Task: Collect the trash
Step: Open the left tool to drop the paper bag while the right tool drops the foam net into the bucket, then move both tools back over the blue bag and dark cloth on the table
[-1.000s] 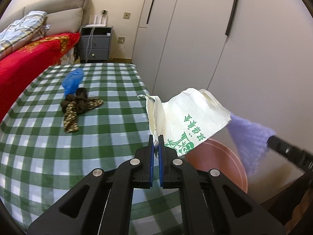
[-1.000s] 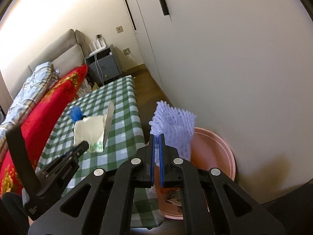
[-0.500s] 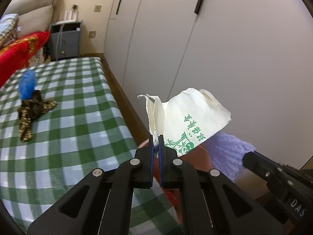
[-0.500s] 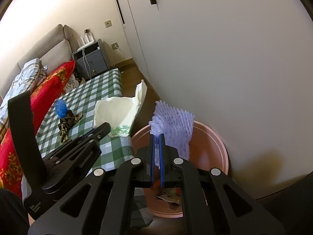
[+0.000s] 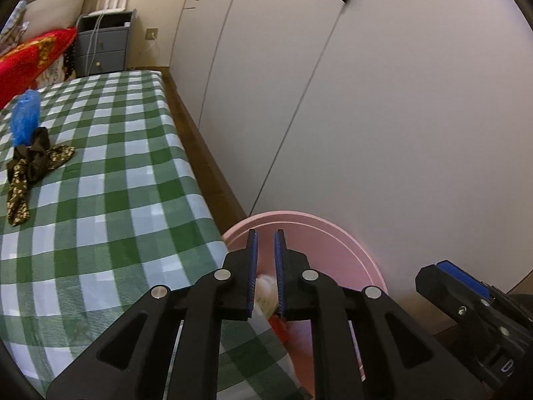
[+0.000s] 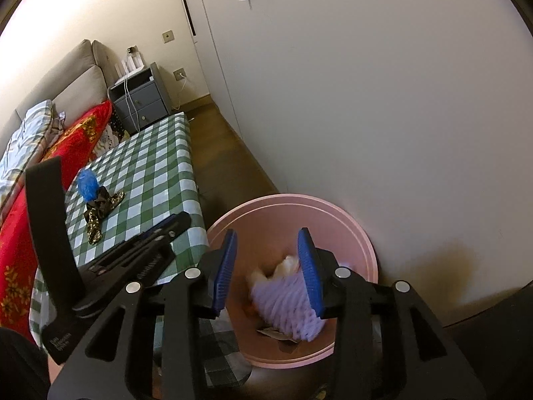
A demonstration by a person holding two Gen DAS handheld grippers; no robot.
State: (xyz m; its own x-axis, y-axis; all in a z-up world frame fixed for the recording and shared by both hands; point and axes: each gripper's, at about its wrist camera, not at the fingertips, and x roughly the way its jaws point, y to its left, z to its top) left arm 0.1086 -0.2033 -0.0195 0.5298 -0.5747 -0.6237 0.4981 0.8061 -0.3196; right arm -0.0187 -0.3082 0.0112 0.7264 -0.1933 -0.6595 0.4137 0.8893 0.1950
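A pink bin [image 6: 346, 220] stands on the floor beside the table; it also shows in the left wrist view [image 5: 319, 233]. My right gripper [image 6: 268, 268] is open above the bin, and the purple foam net [image 6: 286, 303] lies blurred inside the bin with the white paper bag [image 6: 283, 265] behind it. My left gripper [image 5: 265, 275] is open a little and empty over the bin's rim; white trash [image 5: 265, 286] shows between its fingers. A blue plastic wad [image 5: 25, 116] and a dark patterned wrapper [image 5: 30, 166] lie on the green checked table [image 5: 116, 183].
White wardrobe doors [image 5: 366, 100] stand close behind the bin. A grey nightstand [image 5: 101, 45] and a bed with a red blanket [image 6: 20, 233] are at the far left. A strip of wooden floor [image 6: 226, 153] runs between table and wardrobe.
My left gripper opened and the white paper bag dropped into the bin. My right gripper opened and the purple foam net fell into the bin. Both grippers moved over the bin.
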